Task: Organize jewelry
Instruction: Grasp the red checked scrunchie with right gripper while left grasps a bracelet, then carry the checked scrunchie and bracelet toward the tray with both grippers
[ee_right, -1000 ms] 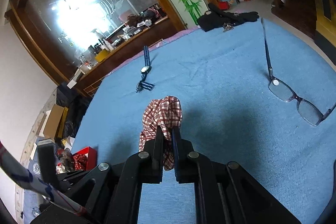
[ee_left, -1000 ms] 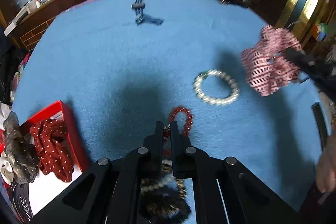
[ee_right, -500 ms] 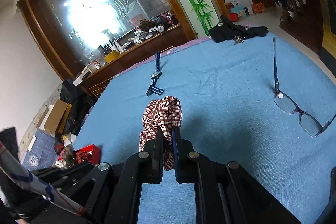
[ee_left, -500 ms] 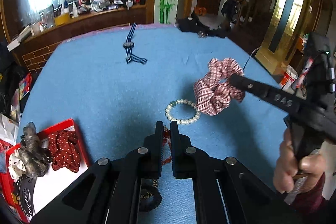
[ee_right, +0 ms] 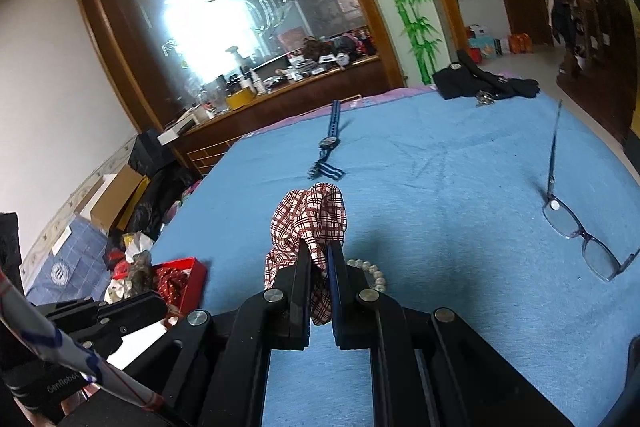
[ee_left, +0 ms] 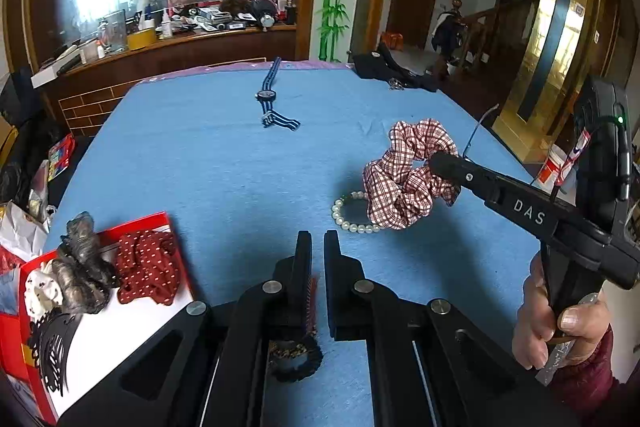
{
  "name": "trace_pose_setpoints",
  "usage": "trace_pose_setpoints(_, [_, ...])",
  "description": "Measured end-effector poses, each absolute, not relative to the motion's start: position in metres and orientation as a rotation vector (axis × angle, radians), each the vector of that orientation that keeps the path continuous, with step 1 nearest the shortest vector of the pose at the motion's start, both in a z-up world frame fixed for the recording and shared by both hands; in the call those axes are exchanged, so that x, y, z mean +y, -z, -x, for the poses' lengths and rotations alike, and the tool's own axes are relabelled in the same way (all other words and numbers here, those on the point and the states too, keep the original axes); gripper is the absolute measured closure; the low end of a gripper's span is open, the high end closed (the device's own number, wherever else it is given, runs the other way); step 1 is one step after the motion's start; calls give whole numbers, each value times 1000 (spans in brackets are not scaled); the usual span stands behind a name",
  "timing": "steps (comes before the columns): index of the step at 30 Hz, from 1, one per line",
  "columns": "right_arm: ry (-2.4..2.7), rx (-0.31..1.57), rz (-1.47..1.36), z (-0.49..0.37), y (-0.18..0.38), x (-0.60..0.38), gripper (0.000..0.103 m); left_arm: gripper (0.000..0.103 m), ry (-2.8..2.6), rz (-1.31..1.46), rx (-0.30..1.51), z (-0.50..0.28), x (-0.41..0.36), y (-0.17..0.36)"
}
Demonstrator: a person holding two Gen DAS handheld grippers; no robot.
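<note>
Surface: blue cloth (ee_left: 224, 167) covers the table, with a cluttered wooden counter behind it at 12 o'clock
Done so far: red box (ee_left: 24, 315) at 8 o'clock in your left view already holds a dotted red scrunchie (ee_left: 146, 267), a grey one, a white piece and a black comb
Your right gripper (ee_right: 319, 251): jaws clamped on the plaid scrunchie (ee_right: 308, 223), held clear of the cloth
Your left gripper (ee_left: 318, 247): jaws together, pinching a red beaded bracelet (ee_left: 311, 303) low between the fingers
Left to do: both held pieces, the pearl bracelet (ee_left: 352, 217), the leopard scrunchie (ee_left: 294, 357) and the striped watch (ee_left: 270, 99) are outside the box
Eyeglasses (ee_right: 576, 231): at 3 o'clock, whether they count you cannot tell
Scrunchie axis: hangs roughly vertical from your right jaws, ruffle up toward 12 o'clock
Watch axis: strap runs 12 to 6, buckle end nearest you
</note>
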State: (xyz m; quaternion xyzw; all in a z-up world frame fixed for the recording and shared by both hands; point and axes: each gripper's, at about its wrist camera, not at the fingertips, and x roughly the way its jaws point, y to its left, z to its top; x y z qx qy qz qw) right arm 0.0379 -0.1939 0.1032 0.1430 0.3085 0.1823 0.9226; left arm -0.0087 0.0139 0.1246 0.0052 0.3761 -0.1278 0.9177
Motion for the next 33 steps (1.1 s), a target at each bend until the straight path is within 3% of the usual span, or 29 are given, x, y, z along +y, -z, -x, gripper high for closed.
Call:
trace_pose_setpoints(12, [-424,629,-295,-15,-109,-180,95,97,249,31,747,30,48,-140])
trace_pose_setpoints(24, [-361,610,-373,-7,-109,-211,95,97,372,-23,1038,-30,11,-91])
trace_pose_setpoints(27, [-298,591,-366,-9,-109,-224,95,89,394,8,1089,-61,-9,-86])
trace_pose_setpoints(33, [-284,604,-425,-22,-99,-243,95,87,342,47,1203,-121,-38,-48])
